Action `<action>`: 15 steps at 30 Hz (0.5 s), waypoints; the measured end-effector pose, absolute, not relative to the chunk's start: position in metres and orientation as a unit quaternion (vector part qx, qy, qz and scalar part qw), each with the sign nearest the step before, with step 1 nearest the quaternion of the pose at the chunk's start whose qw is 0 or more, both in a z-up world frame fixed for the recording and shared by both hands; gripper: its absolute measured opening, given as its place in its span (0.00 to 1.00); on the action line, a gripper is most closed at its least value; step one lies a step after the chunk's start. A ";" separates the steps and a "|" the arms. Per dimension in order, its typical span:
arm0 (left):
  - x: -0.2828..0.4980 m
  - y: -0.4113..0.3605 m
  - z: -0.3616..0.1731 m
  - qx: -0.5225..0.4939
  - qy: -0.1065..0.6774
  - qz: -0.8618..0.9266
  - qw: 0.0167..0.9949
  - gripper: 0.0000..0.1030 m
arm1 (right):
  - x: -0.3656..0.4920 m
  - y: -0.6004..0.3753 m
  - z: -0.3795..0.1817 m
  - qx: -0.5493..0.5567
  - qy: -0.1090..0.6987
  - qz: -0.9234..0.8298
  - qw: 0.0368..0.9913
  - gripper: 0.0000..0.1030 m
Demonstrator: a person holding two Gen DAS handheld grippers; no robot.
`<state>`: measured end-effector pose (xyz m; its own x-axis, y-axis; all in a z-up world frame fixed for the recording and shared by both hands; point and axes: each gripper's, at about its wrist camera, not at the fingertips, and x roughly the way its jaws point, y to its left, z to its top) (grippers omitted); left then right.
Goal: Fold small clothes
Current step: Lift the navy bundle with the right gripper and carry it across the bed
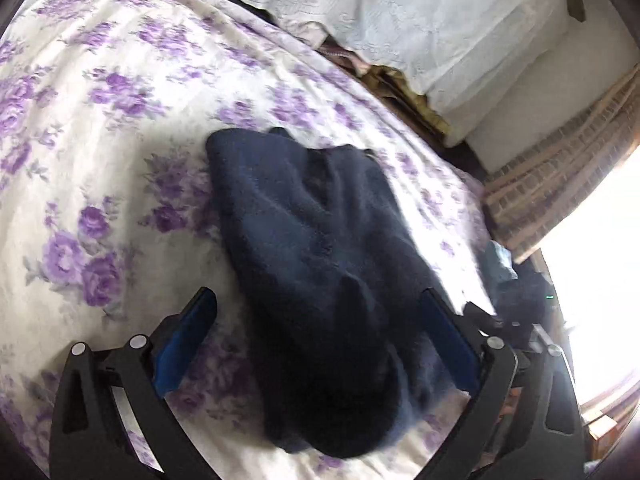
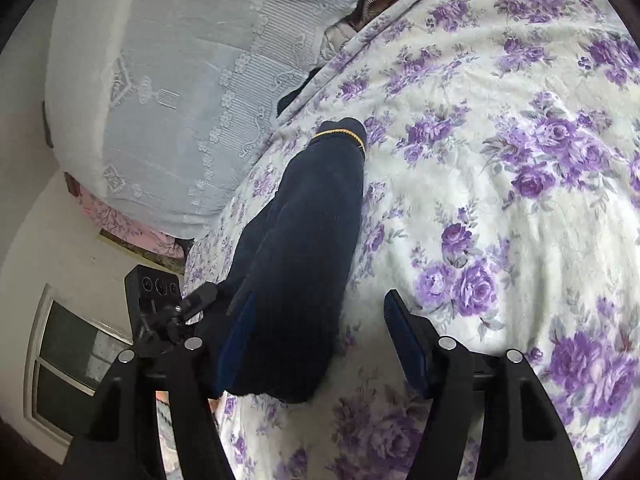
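A small dark navy fleece garment (image 1: pixel 316 248) lies bunched on a bed with a white sheet printed with purple flowers (image 1: pixel 100 128). My left gripper (image 1: pixel 320 300) is open above its near end, the cloth lying between its blue-padded fingers (image 1: pixel 188 344). In the right wrist view the same garment (image 2: pixel 296 248) stretches away, with a thin yellow trim (image 2: pixel 340 134) at its far end. My right gripper (image 2: pixel 312 312) is open; the cloth drapes against its left finger (image 2: pixel 236 344), the right finger (image 2: pixel 404 340) stands apart.
A white lace-covered pillow or bedding pile (image 2: pixel 160 92) lies along the bed's far side. A white wall and window (image 2: pixel 72 360) are at left. The other gripper's camera body (image 2: pixel 154 292) shows close by. A patterned curtain (image 1: pixel 560 184) hangs beside bright light.
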<state>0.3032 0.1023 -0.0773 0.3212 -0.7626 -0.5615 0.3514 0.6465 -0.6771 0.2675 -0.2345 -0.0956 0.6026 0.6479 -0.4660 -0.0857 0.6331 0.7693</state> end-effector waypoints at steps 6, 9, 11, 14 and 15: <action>0.301 0.089 -0.091 -0.227 0.501 -0.392 0.737 0.95 | 0.284 -0.219 -0.097 0.364 0.404 0.248 0.801 0.67; 0.299 0.084 -0.092 -0.223 0.499 -0.396 0.738 0.95 | 0.309 -0.211 -0.102 0.385 0.422 0.271 0.775 0.67; 0.302 0.081 -0.092 -0.229 0.494 -0.399 0.738 0.95 | 0.331 -0.203 -0.105 0.389 0.429 0.271 0.769 0.67; 0.306 0.077 -0.093 -0.240 0.486 -0.411 0.733 0.95 | 0.352 -0.189 -0.103 0.374 0.442 0.259 0.773 0.71; 0.307 0.074 -0.093 -0.245 0.482 -0.420 0.729 0.95 | 0.356 -0.186 -0.101 0.370 0.443 0.258 0.774 0.73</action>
